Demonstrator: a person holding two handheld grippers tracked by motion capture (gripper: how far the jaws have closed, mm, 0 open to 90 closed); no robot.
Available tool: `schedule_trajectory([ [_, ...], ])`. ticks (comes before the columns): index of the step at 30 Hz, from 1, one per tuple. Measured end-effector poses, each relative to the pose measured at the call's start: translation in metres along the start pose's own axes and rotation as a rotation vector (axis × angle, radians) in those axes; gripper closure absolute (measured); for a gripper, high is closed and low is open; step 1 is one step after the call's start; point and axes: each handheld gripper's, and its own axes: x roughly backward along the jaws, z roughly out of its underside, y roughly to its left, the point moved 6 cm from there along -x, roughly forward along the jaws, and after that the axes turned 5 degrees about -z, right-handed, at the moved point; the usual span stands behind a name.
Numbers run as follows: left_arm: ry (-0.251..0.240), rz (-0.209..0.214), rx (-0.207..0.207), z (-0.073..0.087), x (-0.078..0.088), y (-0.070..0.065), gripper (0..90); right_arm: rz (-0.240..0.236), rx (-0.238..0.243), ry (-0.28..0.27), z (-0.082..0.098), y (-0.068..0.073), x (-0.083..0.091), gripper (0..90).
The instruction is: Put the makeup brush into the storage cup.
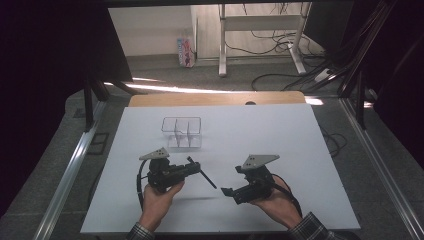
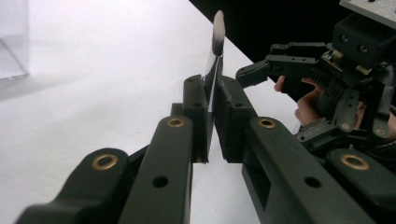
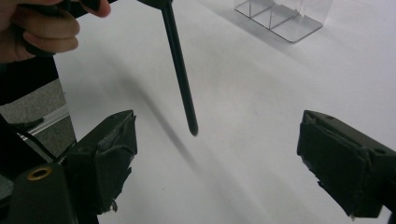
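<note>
Brush (image 1: 202, 173) hangs over white table (image 1: 280, 140), grey floor (image 1: 200, 75) beyond.

thing: slim dark brush (image 1: 202, 173), a thin black handle with a small pale-tipped bristle head (image 2: 217, 32)
state: clamped by its bristle end between the pads of the left gripper (image 1: 192, 167), lifted clear of the white tabletop (image 1: 280, 130)
pose: tilted, handle end (image 3: 192, 128) slanting down and free in the air
place: above the near middle of the tabletop, nearer the front edge than the back, between the two hands
</note>
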Motion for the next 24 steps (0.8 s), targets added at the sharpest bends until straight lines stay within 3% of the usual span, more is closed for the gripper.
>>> schedule_trajectory([
  [24, 0.018, -0.17, -0.1, 0.0, 0.019, 0.011, 83.4, 0.025, -0.008, 0.02, 0.009, -0.013, 0.011, 6.6],
])
